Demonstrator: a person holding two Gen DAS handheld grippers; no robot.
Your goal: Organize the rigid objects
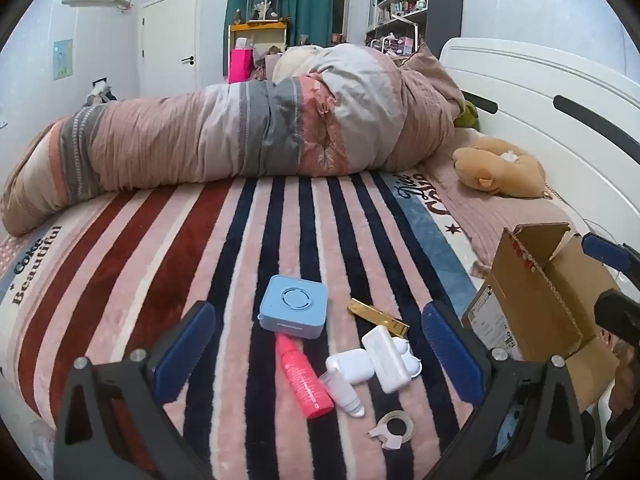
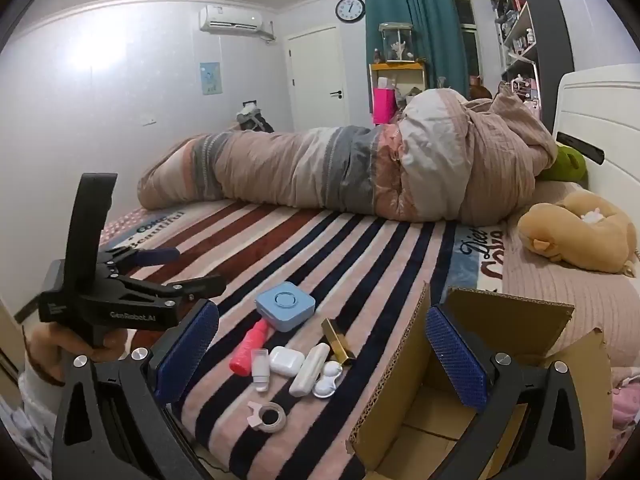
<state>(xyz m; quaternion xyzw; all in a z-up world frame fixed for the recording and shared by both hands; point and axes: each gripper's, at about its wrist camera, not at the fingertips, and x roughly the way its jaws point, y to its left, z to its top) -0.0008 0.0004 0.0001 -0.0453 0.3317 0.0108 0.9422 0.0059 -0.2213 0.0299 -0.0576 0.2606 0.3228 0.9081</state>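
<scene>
Small items lie on the striped blanket: a blue square box (image 1: 294,307) (image 2: 285,305), a pink bottle (image 1: 304,378) (image 2: 248,354), a small clear bottle (image 1: 344,394) (image 2: 260,369), a white earbud case (image 1: 350,364) (image 2: 285,361), a white long case (image 1: 386,358) (image 2: 309,368), a gold bar (image 1: 378,316) (image 2: 338,340) and a tape roll (image 1: 394,428) (image 2: 269,416). My left gripper (image 1: 318,354) is open, its jaws either side of the pile. My right gripper (image 2: 322,356) is open, one finger (image 2: 456,360) over the cardboard box (image 1: 548,292) (image 2: 432,412).
A rolled duvet (image 1: 240,132) (image 2: 360,168) lies across the bed's far side. A brown plush toy (image 1: 500,168) (image 2: 580,232) sits by the white headboard (image 1: 560,92). The left gripper also shows in the right wrist view (image 2: 168,268), held by a hand.
</scene>
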